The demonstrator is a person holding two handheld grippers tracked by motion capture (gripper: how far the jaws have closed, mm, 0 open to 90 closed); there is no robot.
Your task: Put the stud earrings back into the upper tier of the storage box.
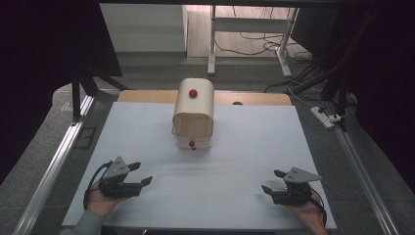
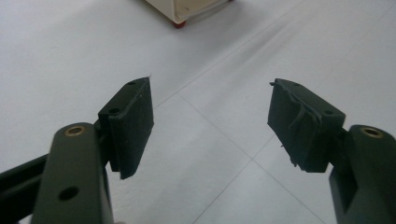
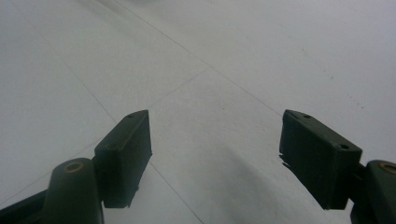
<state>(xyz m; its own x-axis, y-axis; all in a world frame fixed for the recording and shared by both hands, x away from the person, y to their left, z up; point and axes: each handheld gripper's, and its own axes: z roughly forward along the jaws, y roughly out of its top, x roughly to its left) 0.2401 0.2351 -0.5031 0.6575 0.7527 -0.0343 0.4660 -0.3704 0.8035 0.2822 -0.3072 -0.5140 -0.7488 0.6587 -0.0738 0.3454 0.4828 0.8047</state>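
A cream box with a rounded roll-top lid [image 1: 194, 112] stands at the middle back of the white table top [image 1: 235, 147]. One red knob [image 1: 193, 93] sits on its lid and another red knob [image 1: 192, 144] at its lower front. My left gripper [image 1: 142, 173] rests low at the front left, held in a hand, its jaws open and nothing between them. At the front right my right gripper [image 1: 272, 180] also stands open and empty. The left gripper view looks between its pads [image 2: 133, 123] at a corner of the box [image 2: 187, 9] far ahead. In the right gripper view, bare table lies between the pads [image 3: 126, 154].
A wooden board edge [image 1: 254, 98] shows behind the white top. Metal rails [image 1: 58, 156] run along both sides of the table. Beyond it stand a desk frame [image 1: 244, 39], cables and a power strip [image 1: 325, 116] on the floor.
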